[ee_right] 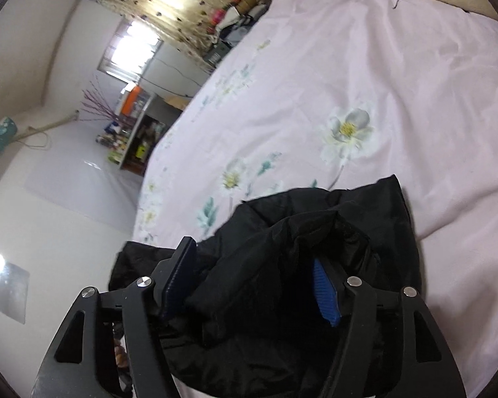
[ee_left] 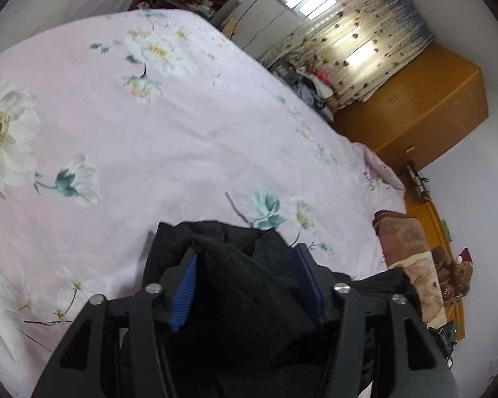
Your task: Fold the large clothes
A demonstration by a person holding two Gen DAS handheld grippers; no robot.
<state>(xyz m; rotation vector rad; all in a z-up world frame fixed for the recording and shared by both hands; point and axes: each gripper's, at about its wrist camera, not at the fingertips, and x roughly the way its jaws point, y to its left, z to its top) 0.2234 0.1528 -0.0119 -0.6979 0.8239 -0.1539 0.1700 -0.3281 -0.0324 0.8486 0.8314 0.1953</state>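
Pink floral bedsheet point(ee_left: 189, 139) spreads ahead of both fingertips. Black garment point(ee_right: 282, 265) bunched between the fingers of each gripper, lying on the sheet. Left gripper point(ee_left: 245, 275) and right gripper point(ee_right: 259, 272): jaws spread wide, pads not pinching the cloth.

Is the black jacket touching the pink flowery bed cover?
Touching. In the right wrist view the black jacket lies bunched on the pink flowery bed cover, its far edge resting on the cloth with no gap. The left wrist view shows the same.
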